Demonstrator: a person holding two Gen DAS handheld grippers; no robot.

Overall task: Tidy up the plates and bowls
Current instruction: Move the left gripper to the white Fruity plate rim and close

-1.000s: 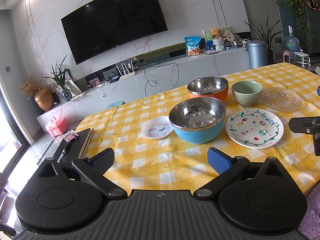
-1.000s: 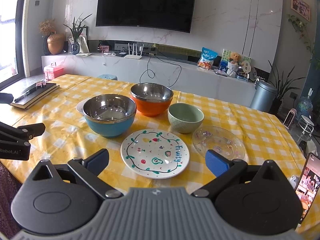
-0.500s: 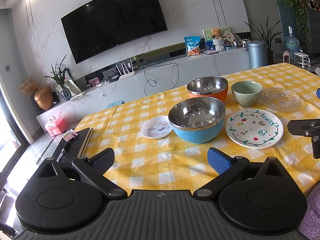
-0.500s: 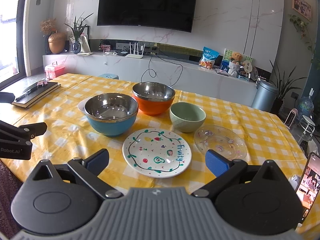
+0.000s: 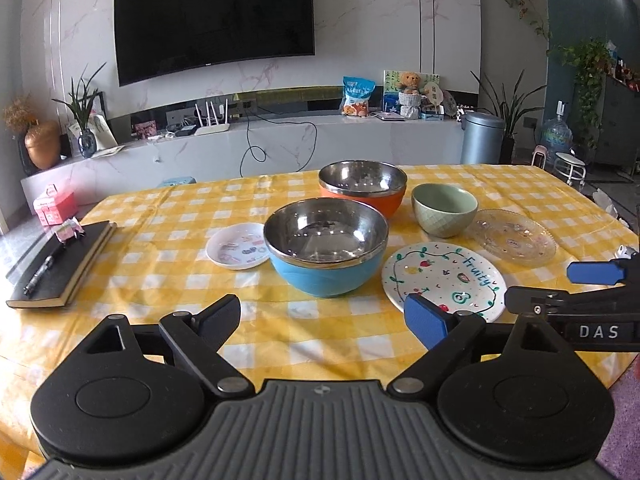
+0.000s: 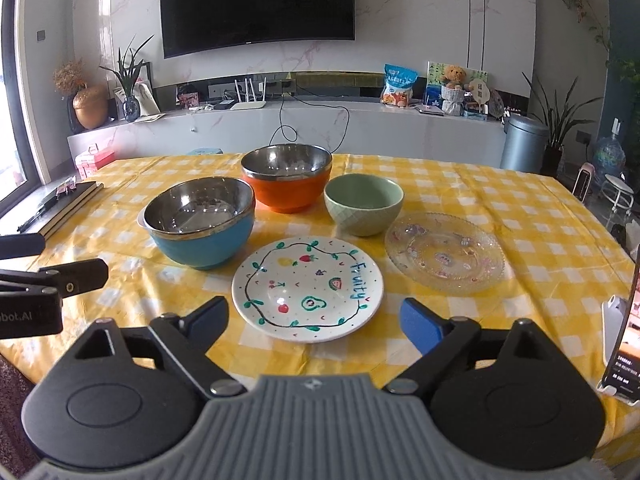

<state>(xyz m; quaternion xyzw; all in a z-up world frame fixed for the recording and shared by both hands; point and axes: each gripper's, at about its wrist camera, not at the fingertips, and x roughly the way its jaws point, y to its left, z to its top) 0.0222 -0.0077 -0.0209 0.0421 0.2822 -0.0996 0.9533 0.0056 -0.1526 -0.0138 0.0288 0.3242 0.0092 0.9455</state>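
On the yellow checked table stand a blue steel-lined bowl (image 5: 326,246) (image 6: 200,222), an orange steel-lined bowl (image 5: 362,188) (image 6: 286,178), a green bowl (image 5: 444,208) (image 6: 362,202), a white "Fruity" plate (image 5: 442,278) (image 6: 307,287), a clear glass plate (image 5: 512,234) (image 6: 444,256) and a small white saucer (image 5: 237,246) left of the blue bowl. My left gripper (image 5: 322,318) is open and empty, just in front of the blue bowl. My right gripper (image 6: 314,322) is open and empty, low over the near rim of the Fruity plate.
A black notebook with a pen (image 5: 60,262) lies at the table's left edge. A phone on a stand (image 6: 626,340) is at the right edge. The right gripper shows in the left wrist view (image 5: 576,292); the left gripper shows in the right wrist view (image 6: 40,276).
Both grippers have moved forward toward the dishes and the left one has turned right. The dishes have not moved. Both grippers stay open.
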